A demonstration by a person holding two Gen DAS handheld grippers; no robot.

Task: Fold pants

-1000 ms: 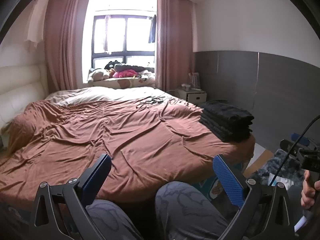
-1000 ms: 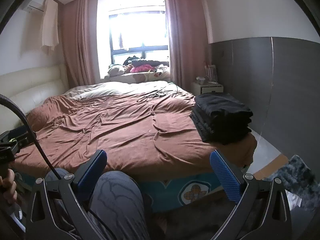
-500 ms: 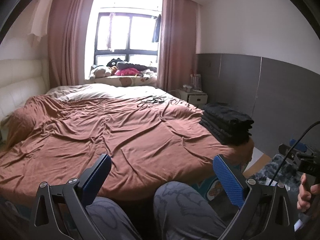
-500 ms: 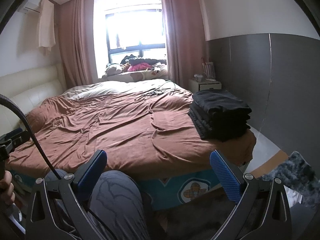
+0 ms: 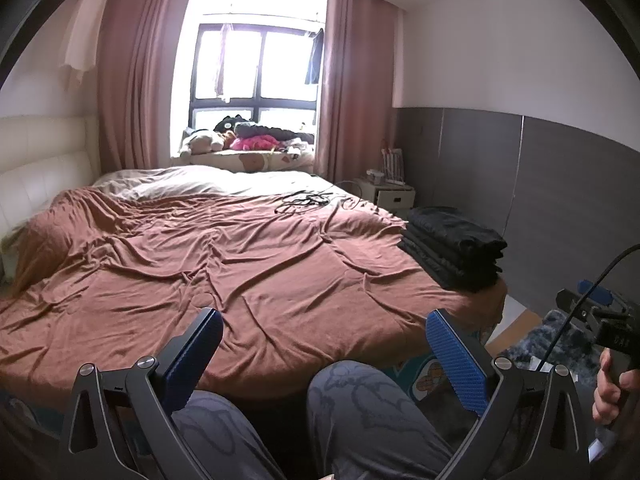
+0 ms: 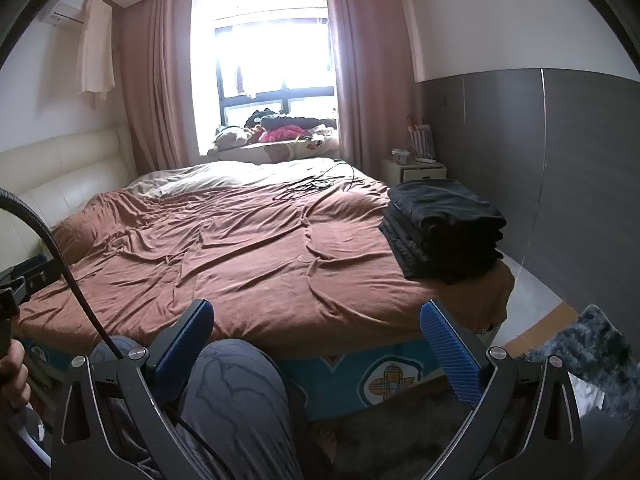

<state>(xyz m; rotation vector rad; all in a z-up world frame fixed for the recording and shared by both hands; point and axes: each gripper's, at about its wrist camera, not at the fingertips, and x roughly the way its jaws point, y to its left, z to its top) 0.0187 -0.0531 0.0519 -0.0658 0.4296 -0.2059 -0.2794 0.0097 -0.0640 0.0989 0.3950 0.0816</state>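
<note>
A stack of folded black pants [image 5: 454,248] [image 6: 442,232] rests on the right front corner of the bed, which wears a wrinkled brown cover [image 5: 240,272] [image 6: 248,256]. My left gripper [image 5: 324,356] hovers open at the foot of the bed, above the person's grey patterned knees [image 5: 360,408], with nothing between its blue pads. My right gripper [image 6: 316,344] is open too, empty, over one knee [image 6: 236,396]. Both stand well short of the pants stack. The other gripper's handle shows at each view's edge, held in a hand [image 5: 612,384] [image 6: 12,376].
Black cables [image 5: 304,200] lie tangled at the bed's far side. A white nightstand [image 6: 414,170] stands by the grey panelled wall. Clothes and a plush toy fill the window sill [image 5: 248,140]. A dark shaggy rug [image 6: 592,344] lies on the floor at right.
Both grippers have tilted slightly upward, so the bed and pants stack sit lower in view. The jaws have stayed open and nothing was taken hold of.
</note>
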